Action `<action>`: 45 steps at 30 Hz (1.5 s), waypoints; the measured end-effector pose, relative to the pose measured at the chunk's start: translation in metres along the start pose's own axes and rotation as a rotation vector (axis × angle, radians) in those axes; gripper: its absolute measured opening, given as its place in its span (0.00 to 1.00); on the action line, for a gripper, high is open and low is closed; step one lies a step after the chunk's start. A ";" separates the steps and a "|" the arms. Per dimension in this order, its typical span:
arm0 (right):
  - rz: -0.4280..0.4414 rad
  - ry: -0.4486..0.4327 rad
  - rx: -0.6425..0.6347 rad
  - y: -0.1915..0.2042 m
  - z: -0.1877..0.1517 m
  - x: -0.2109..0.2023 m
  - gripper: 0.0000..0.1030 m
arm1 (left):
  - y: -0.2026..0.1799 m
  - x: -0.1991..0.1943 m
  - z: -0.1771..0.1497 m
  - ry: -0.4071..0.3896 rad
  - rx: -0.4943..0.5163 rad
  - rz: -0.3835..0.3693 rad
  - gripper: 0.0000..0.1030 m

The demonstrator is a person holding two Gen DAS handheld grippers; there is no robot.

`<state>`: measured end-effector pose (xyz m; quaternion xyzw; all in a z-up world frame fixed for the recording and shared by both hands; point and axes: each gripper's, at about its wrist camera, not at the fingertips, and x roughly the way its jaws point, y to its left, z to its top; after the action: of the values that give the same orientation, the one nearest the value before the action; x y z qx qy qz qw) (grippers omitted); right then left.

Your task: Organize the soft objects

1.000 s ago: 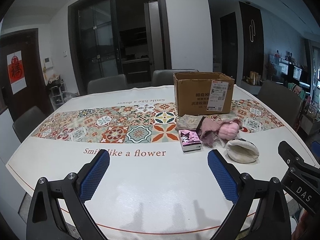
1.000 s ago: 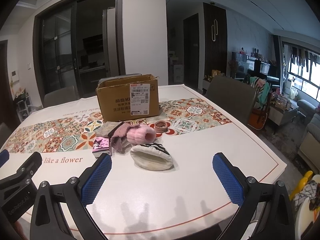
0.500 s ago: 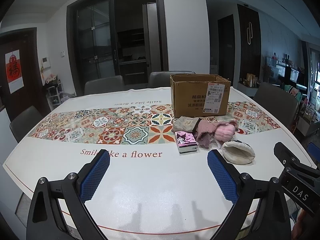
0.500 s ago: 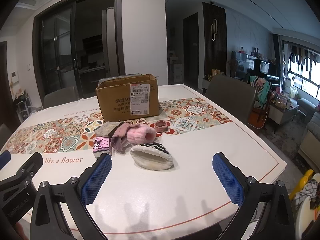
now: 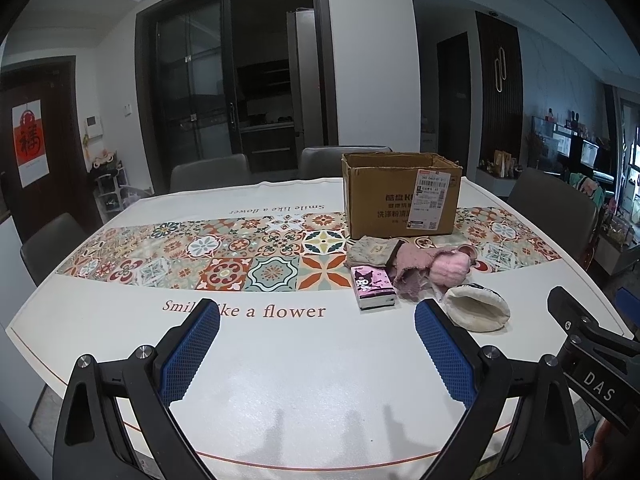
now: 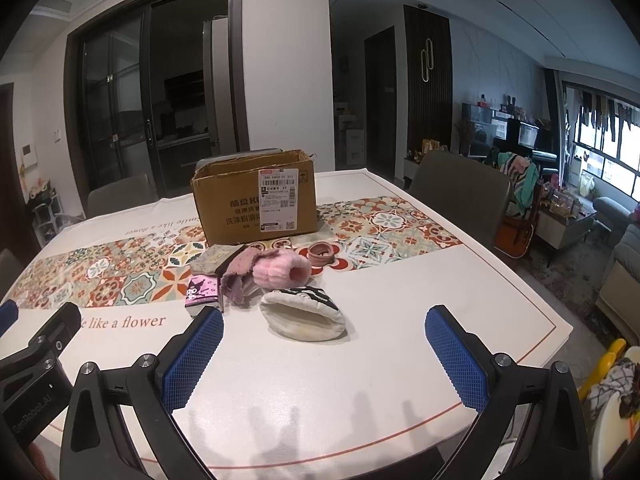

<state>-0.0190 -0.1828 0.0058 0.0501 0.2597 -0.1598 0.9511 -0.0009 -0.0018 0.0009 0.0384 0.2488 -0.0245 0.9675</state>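
1. Your left gripper [image 5: 316,316] has its blue pads spread wide apart, with nothing between them. It hangs over the bare white part of the table [image 5: 280,380].
2. Your right gripper [image 6: 324,322] is spread wide too, and it holds nothing. The cream pouch [image 6: 304,316] sits on the table just past its fingers, not touching them.
3. The soft things lie in a little pile in front of the cardboard box [image 6: 256,200]. You can see a fluffy pink thing [image 6: 280,272], a dusty pink cloth [image 6: 236,276], a beige cloth [image 6: 212,258] and a pink tissue pack [image 6: 204,294].
4. You cannot see inside the box from either camera. Only its front wall and its rim show.
5. The pink cloth lies over part of the beige cloth, so you cannot tell its full shape. It also touches the fluffy pink thing.
6. In the right view, your left finger hides the near corner of the tissue pack. In the left view, the whole pack [image 5: 374,286] shows.
7. The right view shows a small brown ring thing [image 6: 322,254] behind the fluffy pink thing. In the left view it is mostly hidden.
8. The right view shows black marks on top of the cream pouch. In the left view the pouch [image 5: 476,312] looks nearly plain, and your right finger pad covers its near edge.
9. Each camera sees a bit of the other gripper at the side, cut off by the picture edge.
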 end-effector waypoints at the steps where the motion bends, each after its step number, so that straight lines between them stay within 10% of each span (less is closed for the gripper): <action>1: 0.000 0.000 0.000 0.000 0.000 0.000 1.00 | 0.000 0.000 0.000 -0.001 0.000 0.001 0.97; 23: 0.002 0.002 -0.001 0.001 0.000 0.001 1.00 | -0.001 0.005 0.001 0.009 -0.003 -0.016 0.97; 45: 0.032 0.086 -0.029 0.019 0.018 0.103 1.00 | -0.026 0.132 0.007 0.141 0.098 -0.181 0.93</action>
<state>0.0798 -0.1964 -0.0309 0.0476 0.3018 -0.1386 0.9420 0.1164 -0.0322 -0.0582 0.0646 0.3170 -0.1210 0.9385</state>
